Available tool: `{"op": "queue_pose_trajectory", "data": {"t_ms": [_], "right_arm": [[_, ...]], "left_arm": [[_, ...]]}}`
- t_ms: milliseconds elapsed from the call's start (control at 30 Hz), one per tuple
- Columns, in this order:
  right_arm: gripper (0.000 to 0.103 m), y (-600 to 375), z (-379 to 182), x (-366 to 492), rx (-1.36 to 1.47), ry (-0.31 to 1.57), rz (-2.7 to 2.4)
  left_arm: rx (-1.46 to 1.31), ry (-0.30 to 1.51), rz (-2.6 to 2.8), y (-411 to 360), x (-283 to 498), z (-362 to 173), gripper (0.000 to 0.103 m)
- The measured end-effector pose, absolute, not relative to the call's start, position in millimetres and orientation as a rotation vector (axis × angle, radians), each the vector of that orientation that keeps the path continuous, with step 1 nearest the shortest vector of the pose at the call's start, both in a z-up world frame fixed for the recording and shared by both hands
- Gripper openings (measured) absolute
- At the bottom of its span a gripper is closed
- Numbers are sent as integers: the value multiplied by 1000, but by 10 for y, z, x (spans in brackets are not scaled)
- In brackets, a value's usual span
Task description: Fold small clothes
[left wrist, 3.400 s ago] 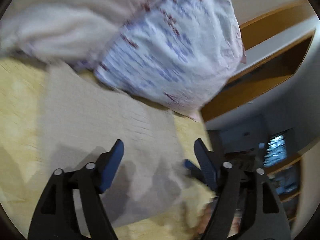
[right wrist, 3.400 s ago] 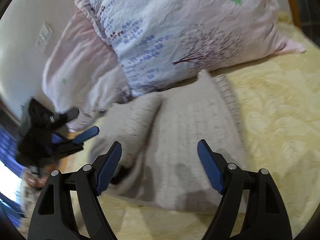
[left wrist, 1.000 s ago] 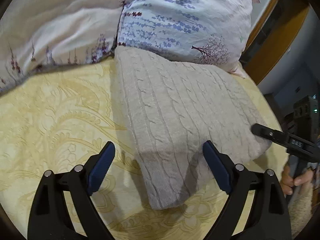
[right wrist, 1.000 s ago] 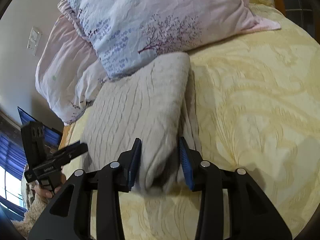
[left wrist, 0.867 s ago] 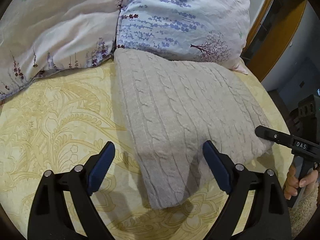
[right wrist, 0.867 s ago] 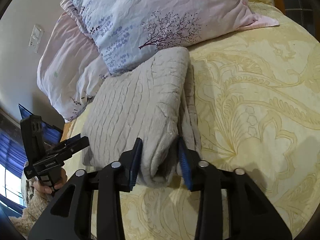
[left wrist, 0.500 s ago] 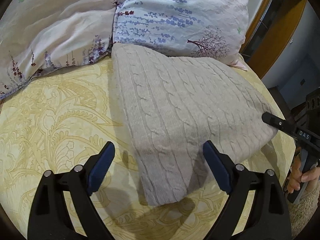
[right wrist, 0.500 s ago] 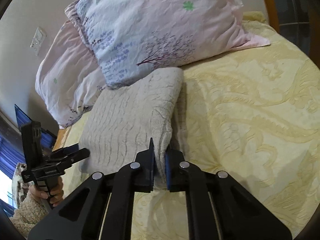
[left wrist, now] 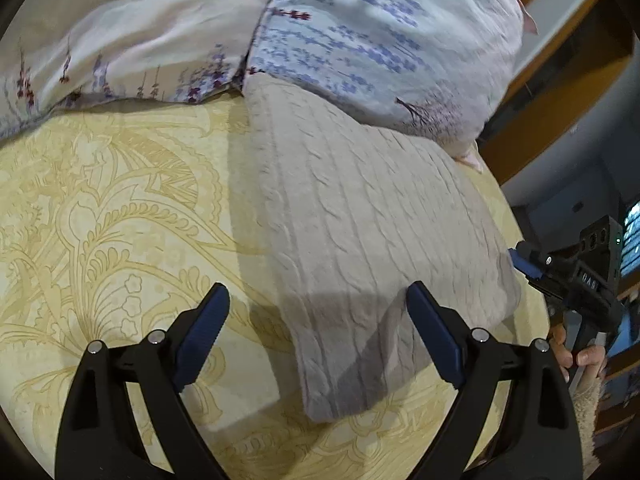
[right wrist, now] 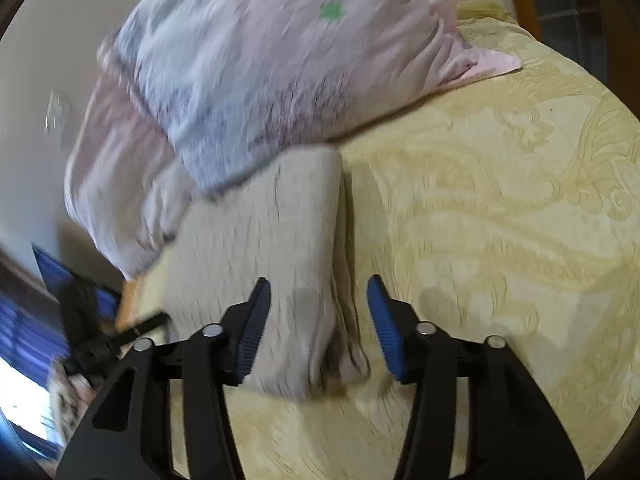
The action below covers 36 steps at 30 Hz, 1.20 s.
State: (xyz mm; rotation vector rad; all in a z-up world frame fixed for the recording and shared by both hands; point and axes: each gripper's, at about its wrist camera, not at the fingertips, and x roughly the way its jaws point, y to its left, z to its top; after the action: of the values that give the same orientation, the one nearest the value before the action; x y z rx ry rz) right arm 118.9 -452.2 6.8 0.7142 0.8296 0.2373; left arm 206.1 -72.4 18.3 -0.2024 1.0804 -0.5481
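Beige knit sweater (left wrist: 360,232) now lies folded on the yellow bed (left wrist: 120,208) against the pillows (left wrist: 380,32), since the right gripper (right wrist: 318,320) that pinched its corner half a second ago is opening off it while the left gripper (left wrist: 316,320) hovers wide open, so this fold looks done.

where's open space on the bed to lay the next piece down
Bare yellow bedspread lies open between the folded grey knit and the pink pillow; in the right wrist view it also stretches clear on the knit's far side, below the floral pillow. It is crowded where both pillows meet the knit's top edge.
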Motion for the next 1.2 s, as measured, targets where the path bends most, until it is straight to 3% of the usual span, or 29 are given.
{"op": "queue_pose_trajectory", "data": {"t_ms": [433,600,700,800,867,900,967,1200], "right_arm": [[53,-4665,-212,2310,947,916,264],[48,-4598,-235,2488,925,946,290],[35,-4557,-232,2548,903,944,297],[14,-4544,-233,2568,884,925,312],[11,-4527,-185,2530,858,893,324],[11,-4508,-138,2493,831,873,326],[11,-4481,-12,2412,788,830,338],[10,-4401,614,1980,616,601,369]], "left_arm": [[-323,1089,-553,-649,2450,128,90],[-395,1088,-526,-639,2919,162,83],[-428,1101,-511,-652,3177,125,71],[-514,1135,-522,-657,3417,14,51],[-554,1148,-546,-668,3504,-51,21],[-558,1147,-552,-657,3515,-57,16],[-538,1113,-572,-688,3495,-11,10],[-545,949,-651,-598,3268,269,7]]}}
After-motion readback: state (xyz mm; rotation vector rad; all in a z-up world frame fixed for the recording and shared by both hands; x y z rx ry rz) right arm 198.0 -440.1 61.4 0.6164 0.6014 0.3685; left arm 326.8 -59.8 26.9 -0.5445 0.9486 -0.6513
